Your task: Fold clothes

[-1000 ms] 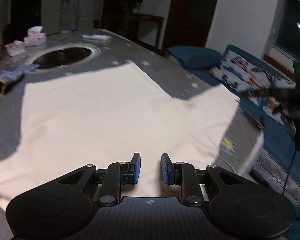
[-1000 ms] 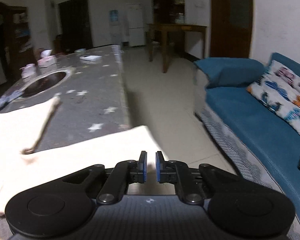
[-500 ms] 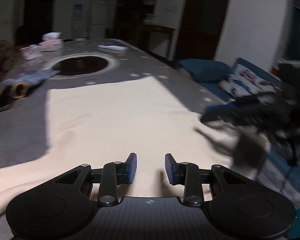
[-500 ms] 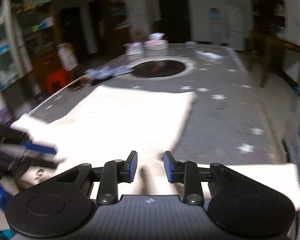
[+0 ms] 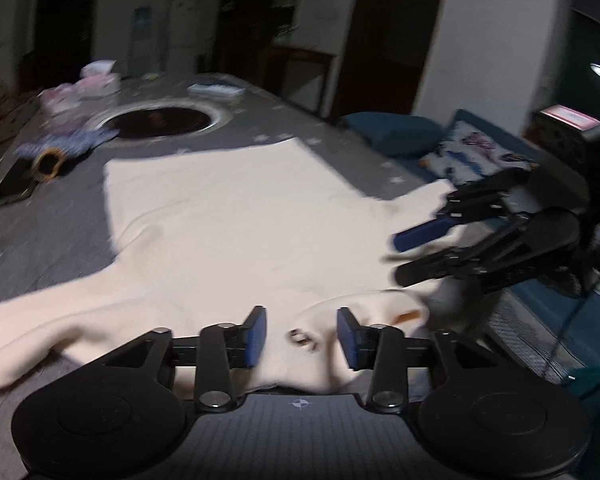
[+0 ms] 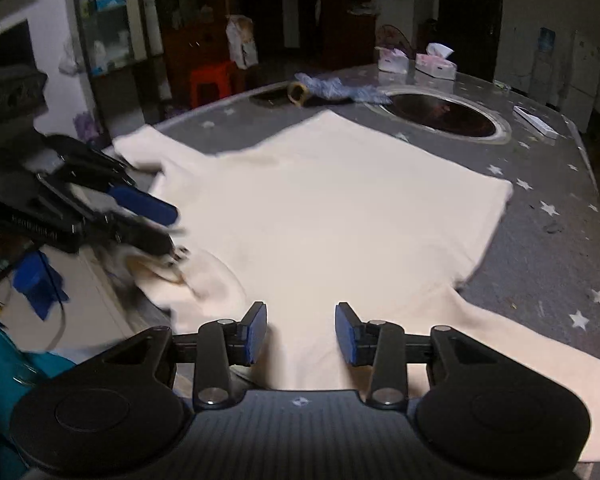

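A cream long-sleeved shirt [image 5: 240, 216] lies spread flat on the grey star-patterned table [image 5: 60, 232], with its collar [image 5: 364, 312] at the near edge. My left gripper [image 5: 302, 332] hovers just over the collar. Its jaws are opening, with cloth below them but nothing pinched. My right gripper [image 6: 300, 330] hangs over the shirt's shoulder [image 6: 308, 240]. Its jaws are also opening and press on nothing. Each gripper shows in the other's view: the right gripper [image 5: 416, 252] beside the collar on the right, the left gripper [image 6: 156, 224] at the collar [image 6: 204, 276] on the left.
A round dark recess [image 5: 164, 120] is sunk in the table beyond the shirt. Near it lie tissue boxes [image 6: 436, 64], a blue patterned cloth with a tape roll [image 5: 50, 160] and a white flat box [image 6: 536, 120]. A blue sofa [image 5: 388, 136] runs along the right side, and a red stool [image 6: 212, 80] stands on the left.
Both pairs of jaws have spread wider. The right gripper swung round from facing the sofa to face the shirt. The left gripper drew nearer the collar.
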